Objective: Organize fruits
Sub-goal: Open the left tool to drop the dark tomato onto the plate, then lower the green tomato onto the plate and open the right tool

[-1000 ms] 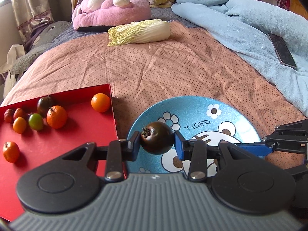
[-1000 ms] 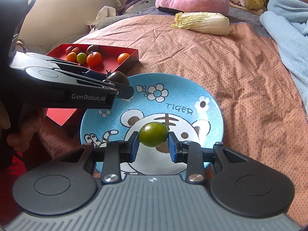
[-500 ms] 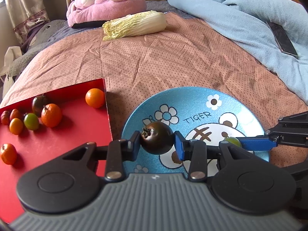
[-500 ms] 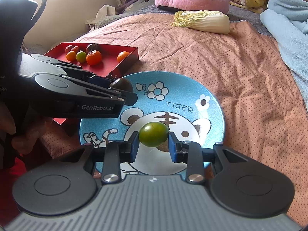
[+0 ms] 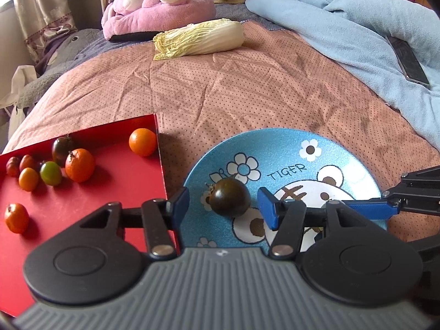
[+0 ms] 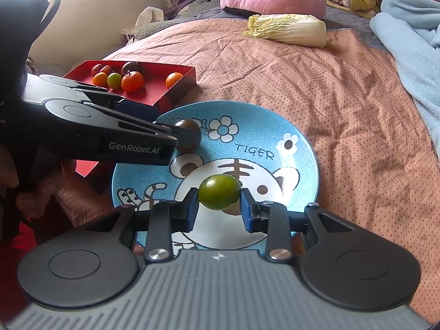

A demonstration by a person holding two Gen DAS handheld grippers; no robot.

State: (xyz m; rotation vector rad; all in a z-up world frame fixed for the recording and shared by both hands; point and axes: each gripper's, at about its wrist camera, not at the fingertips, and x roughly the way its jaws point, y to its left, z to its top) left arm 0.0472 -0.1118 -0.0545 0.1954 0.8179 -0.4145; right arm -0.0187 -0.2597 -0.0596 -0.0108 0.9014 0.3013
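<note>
A blue tiger plate point(image 5: 349, 162) point(image 6: 275, 126) lies on the pink bedspread. My left gripper point(image 5: 224, 206) is open; a dark tomato point(image 5: 229, 198) point(image 6: 189, 133) lies on the plate between its fingers, touching neither. My right gripper point(image 6: 219, 205) holds a green tomato point(image 6: 219, 195) over the plate's middle; the fingers sit close against its sides. A red tray point(image 5: 110, 187) point(image 6: 154, 93) to the left holds several orange, red, green and dark fruits.
A napa cabbage point(image 5: 198, 40) point(image 6: 288, 29) lies farther up the bed. A pink plush point(image 5: 156, 8) sits behind it. A light blue blanket point(image 5: 343, 27) and a phone point(image 5: 408, 57) lie at the right.
My left gripper has opened and let the dark tomato down onto the plate. My right gripper's fingers have spread slightly around the green tomato, which sits lower over the plate.
</note>
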